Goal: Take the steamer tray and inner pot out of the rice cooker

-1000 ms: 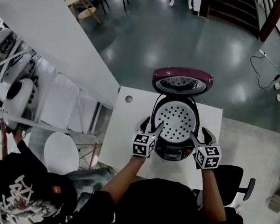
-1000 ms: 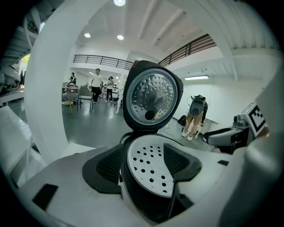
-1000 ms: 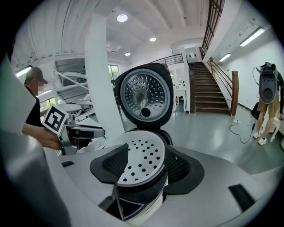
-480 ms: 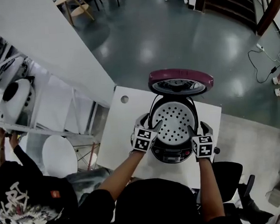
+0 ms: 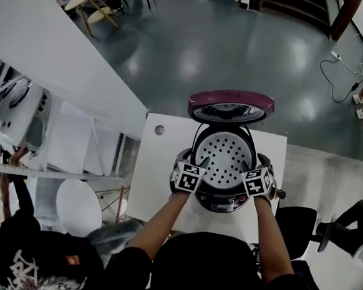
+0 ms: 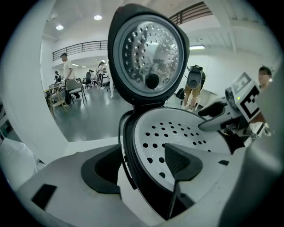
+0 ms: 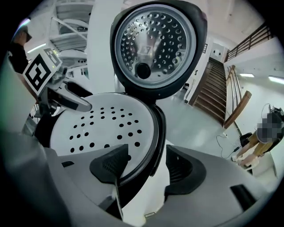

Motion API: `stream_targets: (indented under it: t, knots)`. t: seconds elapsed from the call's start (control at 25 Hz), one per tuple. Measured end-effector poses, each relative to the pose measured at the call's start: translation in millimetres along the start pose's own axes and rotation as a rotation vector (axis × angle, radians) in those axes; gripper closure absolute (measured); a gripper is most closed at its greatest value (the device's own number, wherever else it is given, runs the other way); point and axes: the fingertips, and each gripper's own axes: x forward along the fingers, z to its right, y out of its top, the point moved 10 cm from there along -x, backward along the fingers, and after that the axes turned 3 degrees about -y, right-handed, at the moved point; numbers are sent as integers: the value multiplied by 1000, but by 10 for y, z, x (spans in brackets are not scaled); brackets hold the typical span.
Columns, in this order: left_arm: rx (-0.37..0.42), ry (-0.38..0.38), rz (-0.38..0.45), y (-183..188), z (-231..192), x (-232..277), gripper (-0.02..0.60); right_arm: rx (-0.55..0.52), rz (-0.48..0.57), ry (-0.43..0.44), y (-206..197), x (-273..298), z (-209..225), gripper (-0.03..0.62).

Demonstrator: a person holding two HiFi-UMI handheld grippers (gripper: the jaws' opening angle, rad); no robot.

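Observation:
The rice cooker (image 5: 225, 197) stands on a white table (image 5: 158, 168) with its maroon lid (image 5: 230, 106) swung up at the back. The white perforated steamer tray (image 5: 223, 157) fills its mouth and hides the inner pot. My left gripper (image 5: 196, 170) is open at the cooker's left rim; in the left gripper view the gripper (image 6: 142, 166) straddles the rim, one pad over the tray (image 6: 177, 133) and one outside. My right gripper (image 5: 263, 173) is open at the right rim, and in the right gripper view it (image 7: 148, 168) straddles the rim beside the tray (image 7: 102, 124) the same way.
The table has a round hole (image 5: 159, 130) near its far left corner, and its edges lie close around the cooker. A black office chair (image 5: 297, 226) stands at the near right. A person in a black shirt (image 5: 28, 259) sits at the left beside a white stool (image 5: 78, 207).
Both grippers have moved forward and inward from the cooker's front corners to its left and right rims, each now with the rim between its jaws. The lid and tray have not moved.

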Motion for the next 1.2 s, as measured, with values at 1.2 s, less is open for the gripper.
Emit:
stream_targets:
  t: [1.2]
  knots:
    - [2,130,117,192,110,-245,510,-1,-7,-25,60,-84,-56,439]
